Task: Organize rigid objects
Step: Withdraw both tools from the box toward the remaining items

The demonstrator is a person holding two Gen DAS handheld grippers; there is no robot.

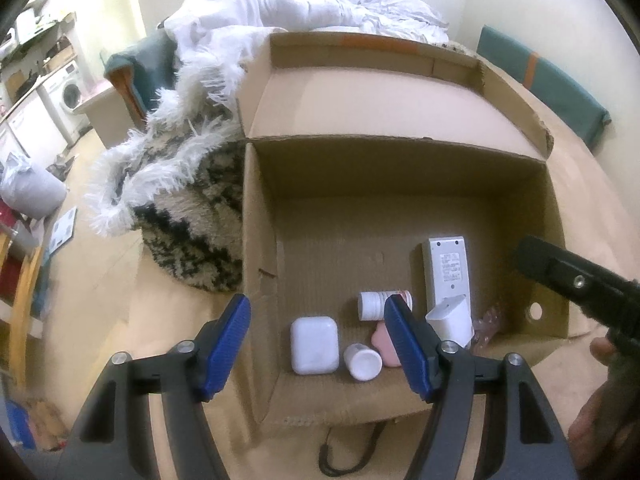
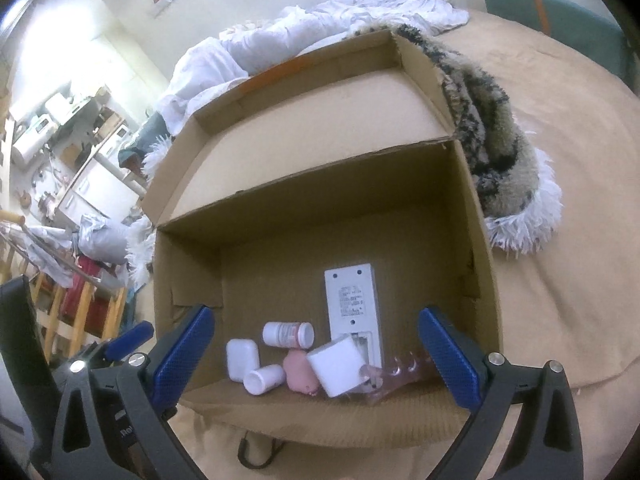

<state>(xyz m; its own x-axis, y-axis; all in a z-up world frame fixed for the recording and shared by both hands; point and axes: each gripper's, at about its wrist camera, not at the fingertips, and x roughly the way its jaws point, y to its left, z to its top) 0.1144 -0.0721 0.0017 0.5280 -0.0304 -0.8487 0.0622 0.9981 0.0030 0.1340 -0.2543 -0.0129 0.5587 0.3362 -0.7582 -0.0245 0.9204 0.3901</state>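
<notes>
The right gripper (image 2: 316,360) hovers with its blue pads spread wide and nothing between them, low in the frame above the near end of the cardboard box (image 2: 476,216). The left gripper (image 1: 318,344) stands half open and empty at the lower centre of its view. Inside the box, along the near wall, lie a white earbud case (image 1: 315,345), two small white bottles (image 1: 362,361) (image 2: 287,334), a pink object (image 2: 298,374), a white cube charger (image 2: 340,368), a clear pink piece (image 2: 400,372), and a white remote (image 2: 352,304) lying face down.
</notes>
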